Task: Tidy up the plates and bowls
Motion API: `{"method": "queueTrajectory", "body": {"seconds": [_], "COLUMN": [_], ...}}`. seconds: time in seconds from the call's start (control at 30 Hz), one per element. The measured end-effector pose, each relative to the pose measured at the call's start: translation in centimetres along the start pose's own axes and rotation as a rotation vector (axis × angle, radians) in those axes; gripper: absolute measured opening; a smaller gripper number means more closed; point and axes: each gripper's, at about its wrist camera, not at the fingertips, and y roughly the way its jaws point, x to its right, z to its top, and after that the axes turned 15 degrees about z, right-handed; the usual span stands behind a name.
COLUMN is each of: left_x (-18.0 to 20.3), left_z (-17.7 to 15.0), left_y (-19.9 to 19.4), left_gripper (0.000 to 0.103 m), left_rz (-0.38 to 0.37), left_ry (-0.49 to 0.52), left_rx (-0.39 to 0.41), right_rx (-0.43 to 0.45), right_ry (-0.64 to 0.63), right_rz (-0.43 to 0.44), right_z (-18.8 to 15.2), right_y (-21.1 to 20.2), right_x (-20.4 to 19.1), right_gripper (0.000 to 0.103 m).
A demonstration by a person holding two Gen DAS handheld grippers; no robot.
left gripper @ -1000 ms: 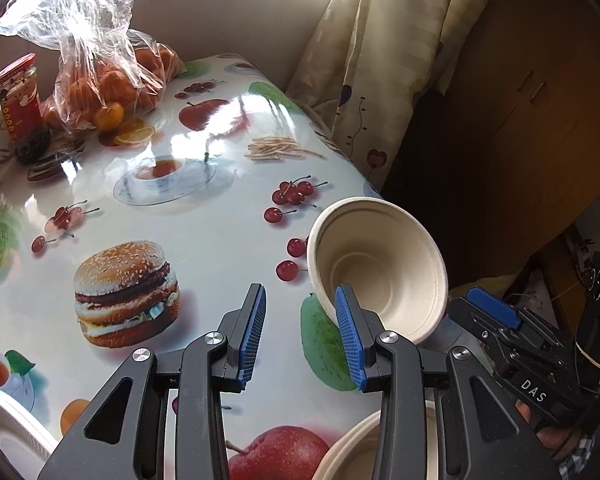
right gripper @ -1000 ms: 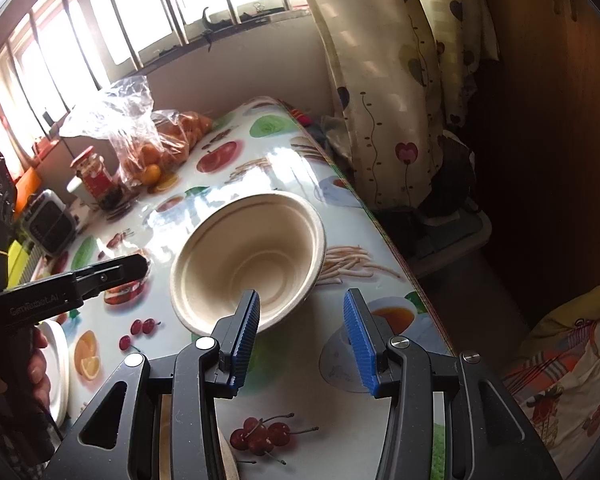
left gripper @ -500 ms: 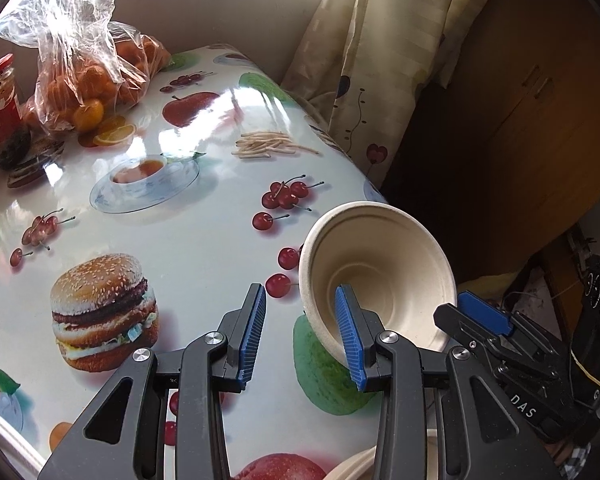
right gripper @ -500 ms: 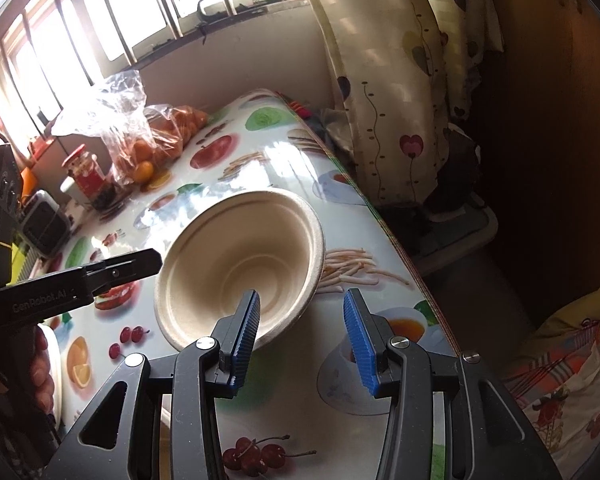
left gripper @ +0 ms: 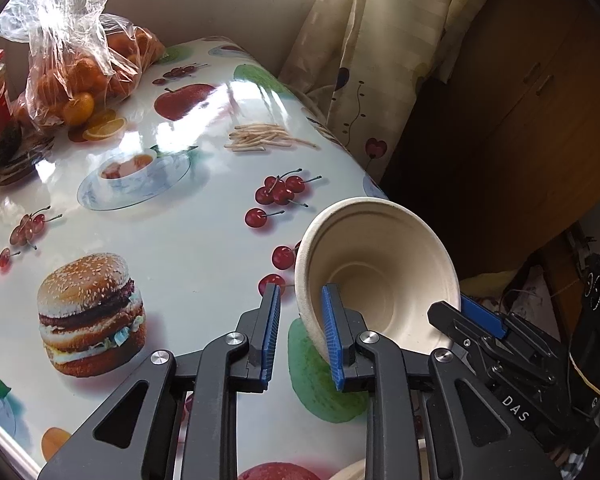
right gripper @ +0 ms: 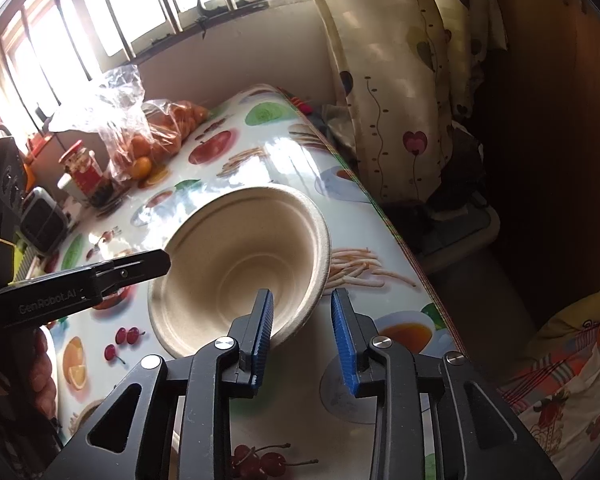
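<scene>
Locate the paper bowl (left gripper: 380, 264), tipped steeply over the fruit-print table (left gripper: 188, 240) with its opening turned up and sideways. Cannot tell whether it touches the tabletop.

Note the left gripper (left gripper: 298, 292) astride one side of the bowl's rim. One blue pad sits inside against the wall, the other outside with a gap showing. Jaws just closing, not clamped.

Note the right gripper (right gripper: 302, 296) astride the opposite side of the rim. One pad inside, one outside, jaws likewise just closing, gap visible.

Find the bag of oranges (left gripper: 80, 72) well beyond the bowl, and the red-lidded jar (right gripper: 80, 168) farther off on the same side.
</scene>
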Motion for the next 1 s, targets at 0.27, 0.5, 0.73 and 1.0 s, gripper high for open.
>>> {"method": "queueTrajectory", "body": {"seconds": [0.27,0.5,0.73,1.0], "left_x": [0.2,0.4,0.4,0.0], "left_z": [0.0,0.0,-0.1,-0.4], "left_y": [0.2,0.0,-0.6,-2.4], "left_gripper": [0.015,0.015,0.015,0.015], "left_rz": [-0.011,-0.017,-0.017,-0.029], "left_ry": [0.009,0.011,0.013,0.009], "left_rx": [-0.002,0.002,0.01,0.038], "right_rx": [-0.006,-0.001,0.002,0.026], "right_ry": [-0.002,-0.006,-0.005,-0.019], "right_rz": [-0.001,-0.001,0.001,0.01], "right_z": [-0.2,-0.2,-0.3,-0.5], "right_y": [0.4,0.3,-0.1,-1.6], "right_x": [0.0,-0.2,-0.3,-1.4], "right_gripper": [0.023,0.022,0.022,0.022]}}
